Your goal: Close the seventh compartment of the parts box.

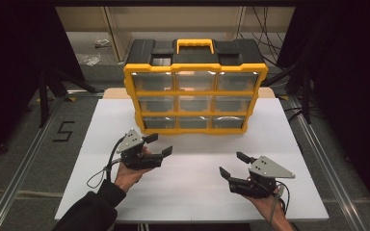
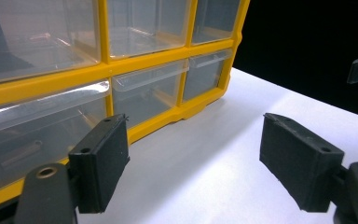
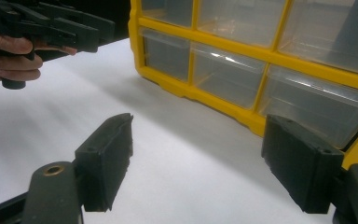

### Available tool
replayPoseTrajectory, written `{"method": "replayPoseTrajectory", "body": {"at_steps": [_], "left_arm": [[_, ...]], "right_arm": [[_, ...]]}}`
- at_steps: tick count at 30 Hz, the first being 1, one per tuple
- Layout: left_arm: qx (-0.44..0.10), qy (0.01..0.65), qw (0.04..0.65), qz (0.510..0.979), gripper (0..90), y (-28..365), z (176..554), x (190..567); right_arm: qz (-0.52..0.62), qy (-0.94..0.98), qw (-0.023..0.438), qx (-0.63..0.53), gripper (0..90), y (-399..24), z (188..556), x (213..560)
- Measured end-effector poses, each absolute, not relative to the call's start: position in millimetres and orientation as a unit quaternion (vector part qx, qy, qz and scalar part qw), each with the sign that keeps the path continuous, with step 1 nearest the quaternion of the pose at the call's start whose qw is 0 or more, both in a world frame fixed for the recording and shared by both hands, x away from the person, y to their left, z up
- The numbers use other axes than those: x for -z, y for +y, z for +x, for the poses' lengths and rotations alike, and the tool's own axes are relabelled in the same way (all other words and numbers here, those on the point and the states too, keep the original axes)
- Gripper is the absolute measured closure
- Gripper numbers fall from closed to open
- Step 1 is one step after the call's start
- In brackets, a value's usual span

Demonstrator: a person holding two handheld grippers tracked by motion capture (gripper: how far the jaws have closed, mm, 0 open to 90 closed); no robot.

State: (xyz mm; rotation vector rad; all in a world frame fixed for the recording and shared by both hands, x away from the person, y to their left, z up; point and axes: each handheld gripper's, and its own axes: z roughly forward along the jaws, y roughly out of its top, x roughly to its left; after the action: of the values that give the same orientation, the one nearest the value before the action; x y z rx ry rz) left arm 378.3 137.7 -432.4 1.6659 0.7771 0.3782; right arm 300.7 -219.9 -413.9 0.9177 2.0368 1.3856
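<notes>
A yellow and black organiser cabinet [image 1: 195, 91] with clear plastic drawers stands upright at the back of the white table [image 1: 192, 192]. Its drawers look shut. My left gripper [image 1: 160, 144] is open in front of the cabinet's lower left corner, jaws wide apart with nothing between them. In the left gripper view the bottom drawers [image 2: 149, 91] lie just beyond the left gripper [image 2: 193, 161]. My right gripper [image 1: 233, 164] is open over the table at the front right, also empty. The right gripper view shows the cabinet's bottom row [image 3: 223, 77] ahead of the right gripper [image 3: 196, 163].
A black carry handle with a yellow grip [image 1: 195, 45] tops the cabinet. Metal rails [image 1: 24, 163] run along both sides of the table. A hand holding the left gripper [image 3: 51, 28] appears at the upper left of the right gripper view. Bare table surface lies between the two grippers.
</notes>
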Motion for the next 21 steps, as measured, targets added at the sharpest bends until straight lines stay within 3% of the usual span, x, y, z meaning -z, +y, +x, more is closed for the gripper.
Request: {"method": "replayPoseTrajectory", "body": {"at_steps": [21], "left_arm": [[-0.16,0.316,0.601,0.716,19.5,137.8,363.1,431.1]], "right_arm": [[0.338,0.75,0.253,-0.51,25.7,-220.1,300.5,413.7]]}}
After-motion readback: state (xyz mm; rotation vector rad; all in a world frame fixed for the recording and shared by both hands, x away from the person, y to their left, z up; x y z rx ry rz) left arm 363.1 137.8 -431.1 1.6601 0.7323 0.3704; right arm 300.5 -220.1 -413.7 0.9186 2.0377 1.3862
